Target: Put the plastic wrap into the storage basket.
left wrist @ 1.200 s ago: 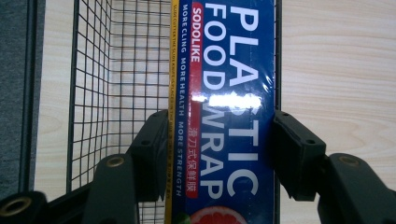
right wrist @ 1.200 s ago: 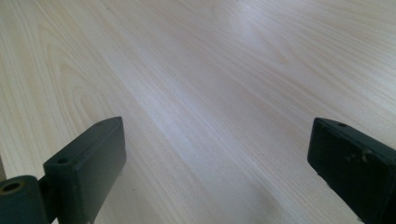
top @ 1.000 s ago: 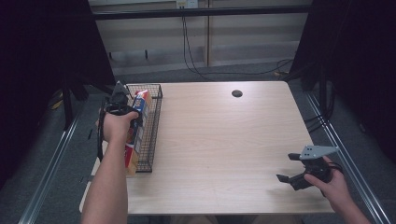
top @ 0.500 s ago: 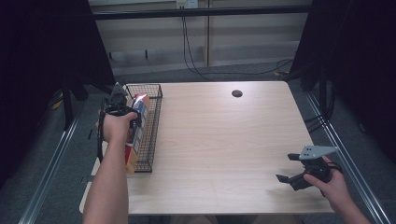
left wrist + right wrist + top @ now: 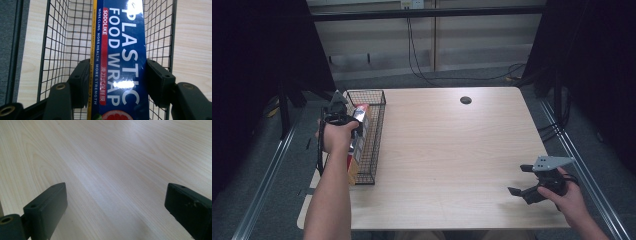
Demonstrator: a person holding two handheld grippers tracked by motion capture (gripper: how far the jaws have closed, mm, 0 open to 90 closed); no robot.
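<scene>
So we've got the left gripper clamped on the wrap box, one jaw on each long side, right over the wire basket at the left edge of the table; the box is long, blue, "PLASTIC FOOD WRAP" on it, and it points down into the basket. Compared with a second ago the left hand has barely shifted, maybe a touch lower, and the box looks tipped a bit more along the basket; we'd guess it's either going in or coming out, can't tell which. The right gripper hangs well away from the basket, near the table's front right corner, jaws spread wide with nothing between them; it hasn't moved.
</scene>
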